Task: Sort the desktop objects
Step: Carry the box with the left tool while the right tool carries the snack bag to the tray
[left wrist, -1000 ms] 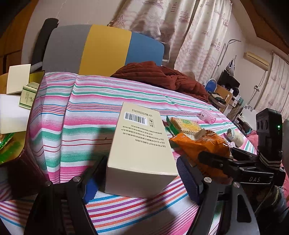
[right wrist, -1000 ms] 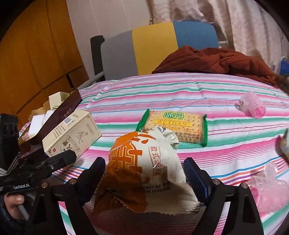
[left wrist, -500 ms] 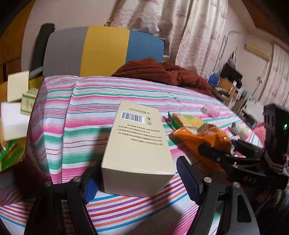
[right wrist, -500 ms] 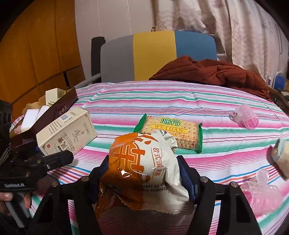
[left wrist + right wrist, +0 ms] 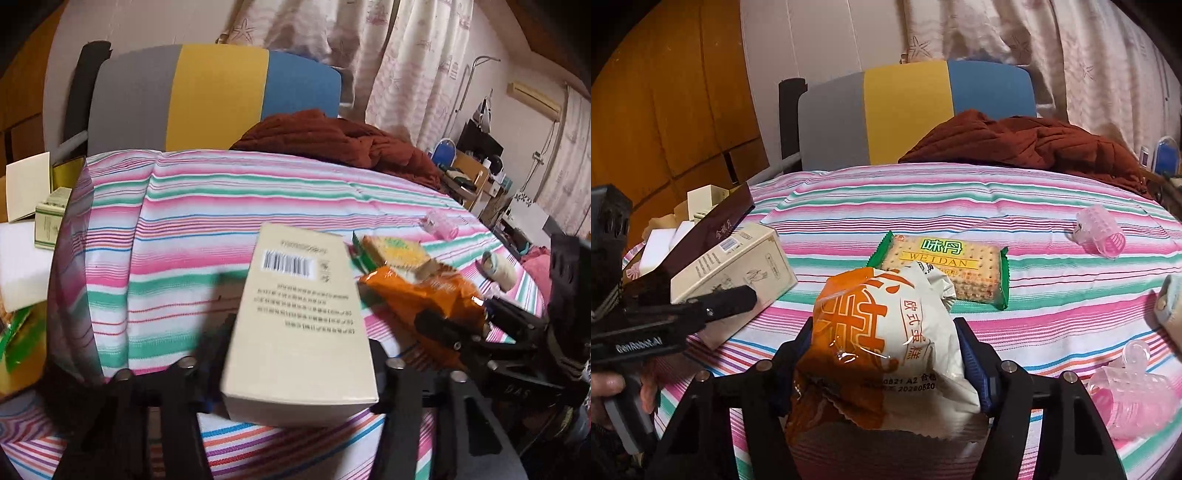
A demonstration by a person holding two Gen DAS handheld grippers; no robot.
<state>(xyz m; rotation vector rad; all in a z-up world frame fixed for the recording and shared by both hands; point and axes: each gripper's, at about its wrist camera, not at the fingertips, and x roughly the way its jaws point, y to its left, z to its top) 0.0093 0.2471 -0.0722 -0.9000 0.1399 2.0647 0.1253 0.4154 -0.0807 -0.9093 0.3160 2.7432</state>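
Far left, a carton (image 5: 713,229) stuffed with small boxes can be seen at the edge of the striped cloth (image 5: 184,206); next over, the cream box (image 5: 299,325) is clamped between the closed fingers of the left gripper (image 5: 295,373) and looks raised off the cloth, tilted a bit. Further right, the orange-and-white snack bag (image 5: 886,343) is squeezed by the right gripper (image 5: 886,354), with the cracker pack (image 5: 945,269) lying just behind it, and pink hair rollers (image 5: 1102,234) are scattered near the right edge.

For a clean lift, the box should probably be kept level and carried toward the carton (presumably where boxes go); the bag is soft, so a light squeeze is likely enough, and it shouldn't be dragged across the crackers.

Compared with a second ago: both pairs of fingers were spread wide around their items then; now both have been closed, and the box has been picked up and swung slightly.
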